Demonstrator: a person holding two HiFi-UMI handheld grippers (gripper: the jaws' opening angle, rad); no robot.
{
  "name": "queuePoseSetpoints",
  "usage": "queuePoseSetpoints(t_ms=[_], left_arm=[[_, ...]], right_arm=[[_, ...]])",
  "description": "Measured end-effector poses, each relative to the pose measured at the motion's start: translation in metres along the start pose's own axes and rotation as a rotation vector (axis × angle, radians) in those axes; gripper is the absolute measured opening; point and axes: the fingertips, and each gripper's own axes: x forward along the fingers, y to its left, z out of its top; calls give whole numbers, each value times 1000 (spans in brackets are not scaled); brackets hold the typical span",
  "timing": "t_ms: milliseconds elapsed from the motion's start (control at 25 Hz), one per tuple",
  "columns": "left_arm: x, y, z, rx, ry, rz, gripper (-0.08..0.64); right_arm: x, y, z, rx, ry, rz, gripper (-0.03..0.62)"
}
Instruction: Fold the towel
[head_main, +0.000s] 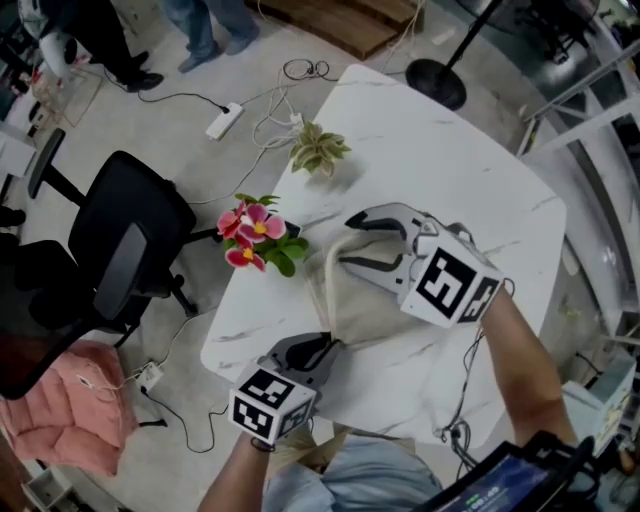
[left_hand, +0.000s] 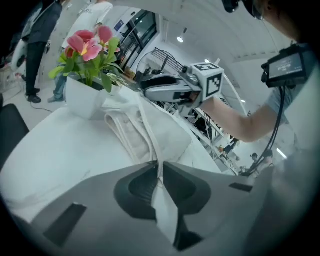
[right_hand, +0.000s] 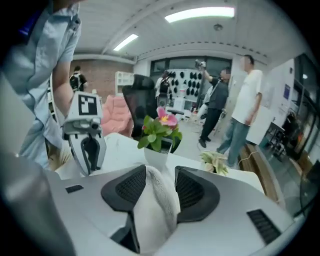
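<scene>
A cream towel lies bunched lengthwise on the white marble table, running from the near edge toward the flowers. My left gripper is at the near end, shut on a thin edge of the towel, which runs straight out from between its jaws. My right gripper hovers over the far end with its fingers spread. A fold of the towel lies loosely between its jaws, and the pads do not clamp it. Each gripper shows in the other's view.
A white pot of pink flowers stands at the table's left edge, close to the towel. A small leafy plant sits farther back. A black office chair and a pink cloth are left of the table. People stand in the background.
</scene>
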Motion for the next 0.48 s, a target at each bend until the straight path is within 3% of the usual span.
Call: queuePoseSetpoints(t_ms=[120,240,360,480], left_arm=[[-1,3,2,-39,-15,-16,40],[-2,2,1,-34,1,-19,40],[-1,-1,2,-23,24,-24,40],[-1,-5,2,-7,43,-33,40]], right_arm=[[-47,-8,-4,117,-85,-133,195],[-83,6,-39,186,-21,-213,171],[-99,60,-81,198,91,-153,162],[-93,114,-109,189,121,-91,207]])
